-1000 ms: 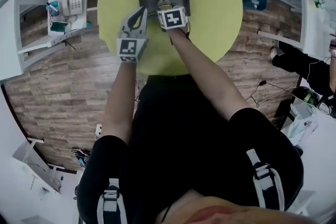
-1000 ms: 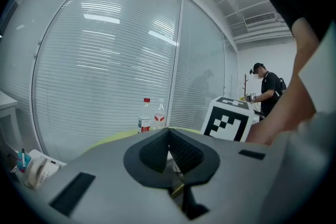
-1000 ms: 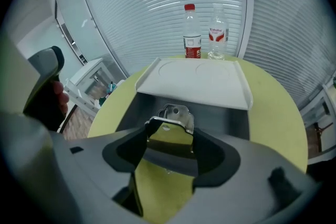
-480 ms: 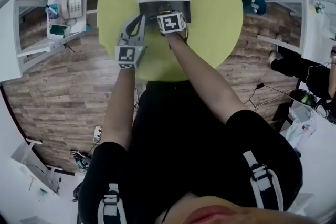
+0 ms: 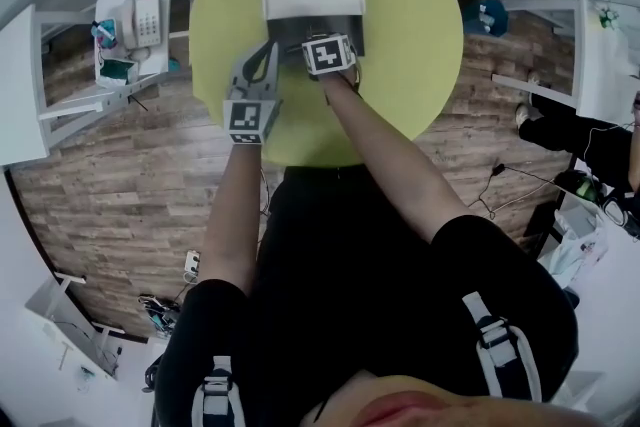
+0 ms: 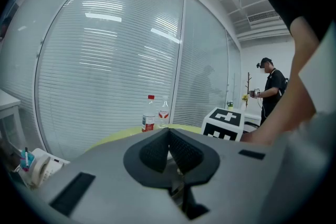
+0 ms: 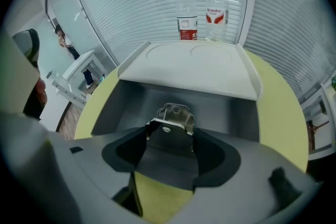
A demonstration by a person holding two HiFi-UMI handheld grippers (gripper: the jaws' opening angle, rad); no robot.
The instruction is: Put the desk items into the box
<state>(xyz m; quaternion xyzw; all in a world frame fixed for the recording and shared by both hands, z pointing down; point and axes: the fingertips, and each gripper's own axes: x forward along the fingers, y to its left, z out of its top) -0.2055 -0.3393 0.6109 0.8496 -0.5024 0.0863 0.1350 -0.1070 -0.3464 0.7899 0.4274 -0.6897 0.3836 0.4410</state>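
Judging by its looks, the binder clip [image 7: 170, 119] was a light, stiff little thing: a springy black metal body with two thin wire handles on its far side. It's smooth metal, so I'd guess it could squirt sideways if pinched on a corner (the flat faces of the body are the spot to grab, not the floppy handles). That was pretty much how the right gripper [image 7: 169, 136] had it, jaws clamped on the black body with the silver handles poking out past the tips. The clip sat over the near part of the open grey box [image 7: 236, 113], seemingly above the floor rather than resting on it. The white lid [image 7: 194, 68] was folded back on the far side. The left gripper [image 6: 168, 136] hovered just left of the box over the green table [image 5: 400, 65]. Its jaws were pressed together on nothing and tipped up toward the two bottles [image 6: 149, 118] at the far edge.
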